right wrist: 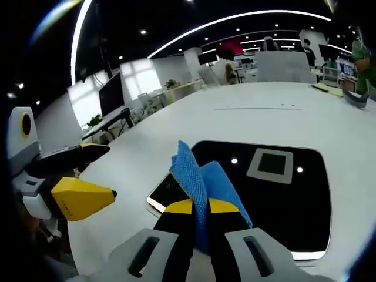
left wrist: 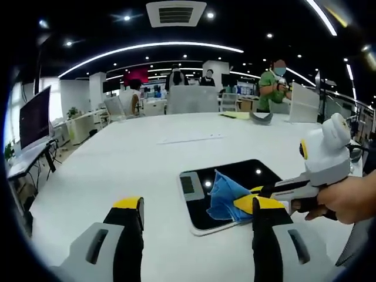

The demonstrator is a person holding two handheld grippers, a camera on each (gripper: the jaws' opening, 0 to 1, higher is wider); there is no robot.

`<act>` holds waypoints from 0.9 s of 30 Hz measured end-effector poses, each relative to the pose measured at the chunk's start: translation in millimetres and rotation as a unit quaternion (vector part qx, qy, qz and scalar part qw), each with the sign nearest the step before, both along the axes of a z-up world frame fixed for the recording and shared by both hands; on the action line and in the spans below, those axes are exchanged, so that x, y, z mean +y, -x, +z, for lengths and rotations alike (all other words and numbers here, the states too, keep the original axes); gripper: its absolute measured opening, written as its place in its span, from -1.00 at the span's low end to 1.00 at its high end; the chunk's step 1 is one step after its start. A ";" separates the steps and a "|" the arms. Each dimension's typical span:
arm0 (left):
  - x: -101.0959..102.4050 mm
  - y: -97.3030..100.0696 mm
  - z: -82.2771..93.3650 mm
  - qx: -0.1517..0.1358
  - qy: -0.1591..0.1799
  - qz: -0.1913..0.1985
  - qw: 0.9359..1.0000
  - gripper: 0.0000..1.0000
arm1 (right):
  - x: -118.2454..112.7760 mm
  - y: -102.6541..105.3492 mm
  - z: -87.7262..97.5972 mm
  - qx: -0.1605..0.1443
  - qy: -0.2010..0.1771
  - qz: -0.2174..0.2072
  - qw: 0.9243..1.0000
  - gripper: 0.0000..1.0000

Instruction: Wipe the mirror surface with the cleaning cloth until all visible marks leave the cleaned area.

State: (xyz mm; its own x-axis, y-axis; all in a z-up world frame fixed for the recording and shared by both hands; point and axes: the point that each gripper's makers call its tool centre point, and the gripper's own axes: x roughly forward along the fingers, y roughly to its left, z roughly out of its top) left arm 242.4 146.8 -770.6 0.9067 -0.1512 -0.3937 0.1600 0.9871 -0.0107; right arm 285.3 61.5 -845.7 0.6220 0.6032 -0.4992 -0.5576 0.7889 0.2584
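The mirror (left wrist: 247,173) is a dark glossy slab with a pale rim, lying flat on the white table (left wrist: 129,158) and reflecting ceiling lights. A blue cleaning cloth (left wrist: 224,197) rests on its near edge, and my right gripper (left wrist: 238,200) is shut on it, coming in from the right in a person's hand (left wrist: 346,197). My left gripper (left wrist: 197,204) is open just before the mirror, holding nothing. In the right gripper view the cloth (right wrist: 200,176) is pinched between my right gripper's (right wrist: 200,207) jaws over the mirror (right wrist: 276,200), with the left gripper (right wrist: 108,170) open at the left.
A sheet of paper (left wrist: 191,138) lies farther back on the table, with yellow papers and a dark item (left wrist: 260,117) at the far edge. A person in green (left wrist: 273,85) and others stand behind. A monitor (left wrist: 35,117) stands on a desk at the left.
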 end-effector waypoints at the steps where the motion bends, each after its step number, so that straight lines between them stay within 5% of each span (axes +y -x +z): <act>1: 0.0 0.0 -0.2 0.001 0.001 0.000 1.000 0.51 | -0.3 0.6 0.4 0.000 0.001 0.000 1.000 -0.93; 27: -5.3 0.2 -1.9 0.005 -0.006 -0.011 1.000 0.51 | -43.8 9.0 3.9 0.002 0.003 -0.024 1.000 -0.93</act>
